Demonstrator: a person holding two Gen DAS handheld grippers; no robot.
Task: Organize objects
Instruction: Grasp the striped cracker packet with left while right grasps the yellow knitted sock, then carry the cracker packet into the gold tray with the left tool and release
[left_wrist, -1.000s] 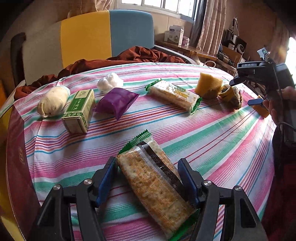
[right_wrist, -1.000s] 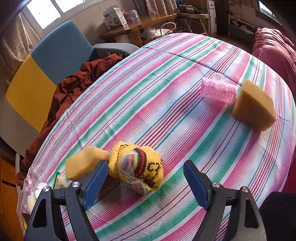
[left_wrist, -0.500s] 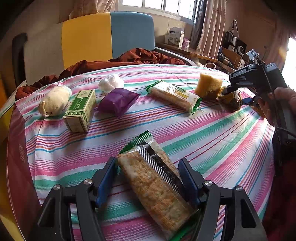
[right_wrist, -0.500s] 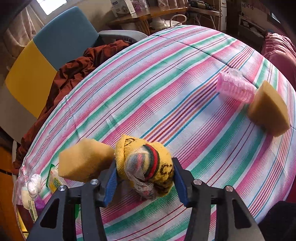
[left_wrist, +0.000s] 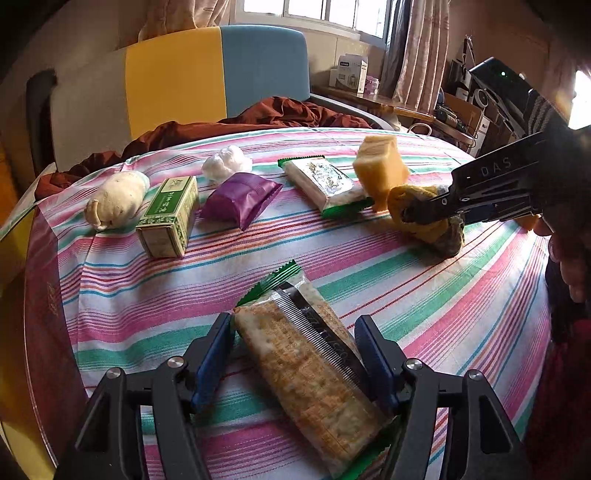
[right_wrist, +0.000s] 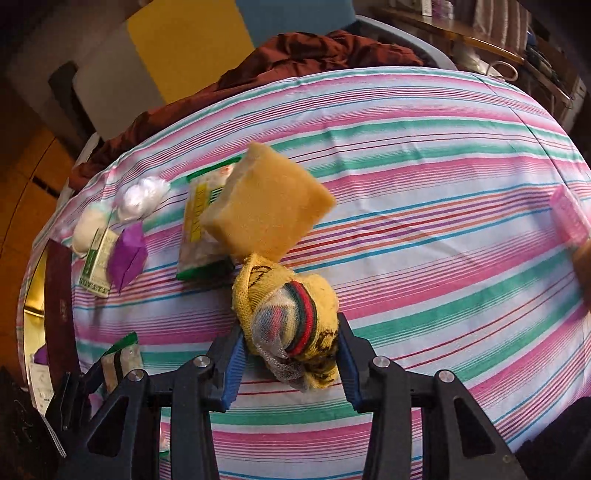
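Yellow knitted fabric bulges between the blue fingers (right_wrist: 233, 363) of the right gripper (right_wrist: 291, 363): they are closing on the balled-up yellow sock with its red and green band (right_wrist: 291, 314), pads already pressing both sides, the sock's far end brushing a tan foam sponge block (right_wrist: 267, 206) tipped on edge just behind it. That squeeze across the sock's widest part probably suits a soft thing that would otherwise slip. In the left wrist view, the left gripper (left_wrist: 295, 354) sits half-open around a long cracker packet in clear wrap with green ends (left_wrist: 306, 373); its blue fingers (left_wrist: 214, 354) flank the packet, and I cannot tell whether they bear on it. The packet lies flat on the striped cloth of the desk (left_wrist: 424, 295), likely pinned or awaiting its turn. Both grippers tilt steeply down toward the desk; a hand (left_wrist: 569, 258) shows behind the right one.
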